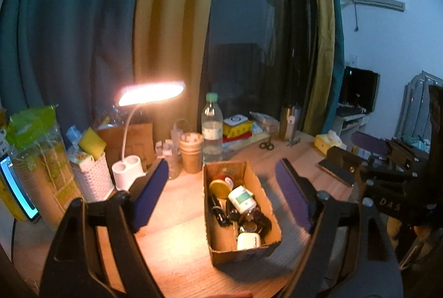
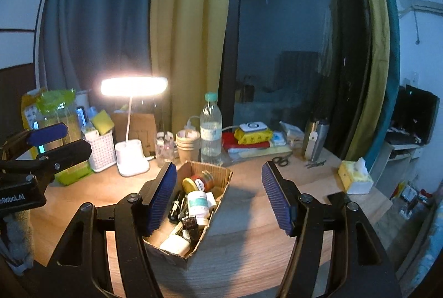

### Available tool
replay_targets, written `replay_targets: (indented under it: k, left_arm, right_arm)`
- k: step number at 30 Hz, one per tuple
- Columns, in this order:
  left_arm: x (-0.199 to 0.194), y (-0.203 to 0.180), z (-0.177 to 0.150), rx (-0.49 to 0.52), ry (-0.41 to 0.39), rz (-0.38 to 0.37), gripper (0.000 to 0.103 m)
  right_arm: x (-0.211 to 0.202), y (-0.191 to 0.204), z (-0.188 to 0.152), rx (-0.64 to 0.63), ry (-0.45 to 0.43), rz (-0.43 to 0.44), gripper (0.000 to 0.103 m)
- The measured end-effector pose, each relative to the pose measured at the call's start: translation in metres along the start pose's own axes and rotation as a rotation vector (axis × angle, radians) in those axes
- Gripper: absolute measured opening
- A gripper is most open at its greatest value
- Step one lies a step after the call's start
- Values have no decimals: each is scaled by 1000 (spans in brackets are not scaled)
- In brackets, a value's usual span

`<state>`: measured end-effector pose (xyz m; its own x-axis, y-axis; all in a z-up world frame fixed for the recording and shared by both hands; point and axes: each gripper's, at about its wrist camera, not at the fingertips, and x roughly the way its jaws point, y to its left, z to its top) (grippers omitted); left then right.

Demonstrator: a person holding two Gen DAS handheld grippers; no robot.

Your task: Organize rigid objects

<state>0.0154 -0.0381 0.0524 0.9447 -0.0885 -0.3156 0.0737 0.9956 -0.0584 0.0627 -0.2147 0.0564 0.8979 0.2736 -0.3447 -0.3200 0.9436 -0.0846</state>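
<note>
Box: open brown cardboard box on the wooden desk, near the front edge, in front of the water bottle and paper cups.
Contents: white pill bottle with a green label, yellow-lidded jar, red-labelled jar, white case at the near end, dark small items between them that are hard to tell apart.
Left gripper: jaws spread wide, nothing between the pads, held above the box without touching it.
Right gripper: jaws apart and empty; its left pad overlaps the box's left wall in view, contact unclear.
Lamp: lit, far left.
</note>
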Motion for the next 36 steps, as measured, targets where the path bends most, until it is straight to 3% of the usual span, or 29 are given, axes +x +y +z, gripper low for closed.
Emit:
replay_targets:
  k: [12, 14, 23, 36]
  left_arm:
    - [-39, 1, 18, -21, -109, 63, 86]
    - [-42, 2, 18, -31, -117, 68, 89]
    - [-44, -1, 15, -28, -103, 71, 100]
    - [-38, -2, 11, -30, -74, 57, 102]
  right_arm:
    - [-38, 1, 12, 18, -97, -4, 68]
    - [-40, 0, 13, 25, -103, -4, 78]
    - [-36, 0, 13, 38, -93, -32, 81]
    - [-32, 3, 9, 32, -70, -30, 83]
